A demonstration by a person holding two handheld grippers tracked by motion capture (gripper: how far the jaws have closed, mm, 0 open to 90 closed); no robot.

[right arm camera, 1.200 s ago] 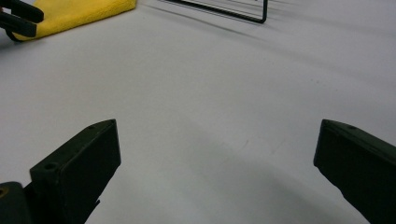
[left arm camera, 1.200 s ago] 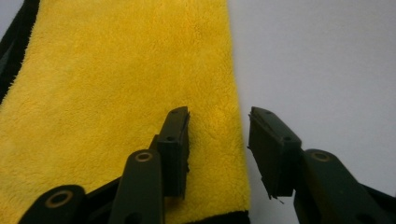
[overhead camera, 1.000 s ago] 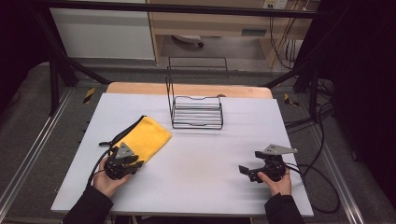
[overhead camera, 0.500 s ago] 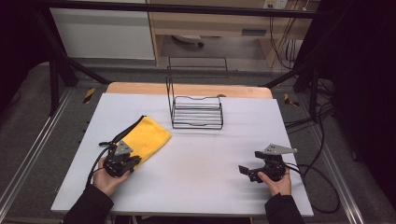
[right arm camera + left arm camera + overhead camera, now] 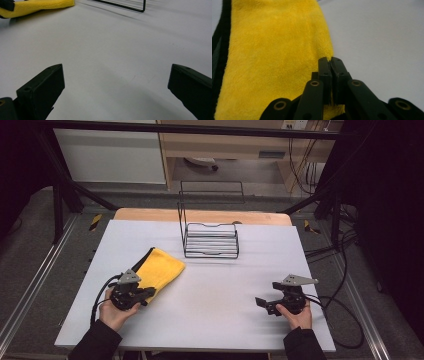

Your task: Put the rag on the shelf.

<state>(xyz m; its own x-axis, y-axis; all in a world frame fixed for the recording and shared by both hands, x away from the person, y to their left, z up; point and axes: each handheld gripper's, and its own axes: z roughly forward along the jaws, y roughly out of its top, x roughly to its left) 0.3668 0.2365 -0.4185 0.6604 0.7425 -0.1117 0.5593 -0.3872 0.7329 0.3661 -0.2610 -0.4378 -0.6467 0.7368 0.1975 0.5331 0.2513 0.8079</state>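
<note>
On the white table (image 5: pixel 210 290), the yellow cloth (image 5: pixel 159 270) lies just ahead of the left gripper (image 5: pixel 331 62), whose jaws have just closed on its near edge; soft, light and limp, it will drape if lifted, while the right gripper (image 5: pixel 115 82) gapes wide, empty.

The person's left hand (image 5: pixel 114 310) holds the left gripper (image 5: pixel 149 292) low, its black jaws just closed together. The right hand (image 5: pixel 296 316) holds the right gripper (image 5: pixel 261 302), jaws spread wide apart.
</note>
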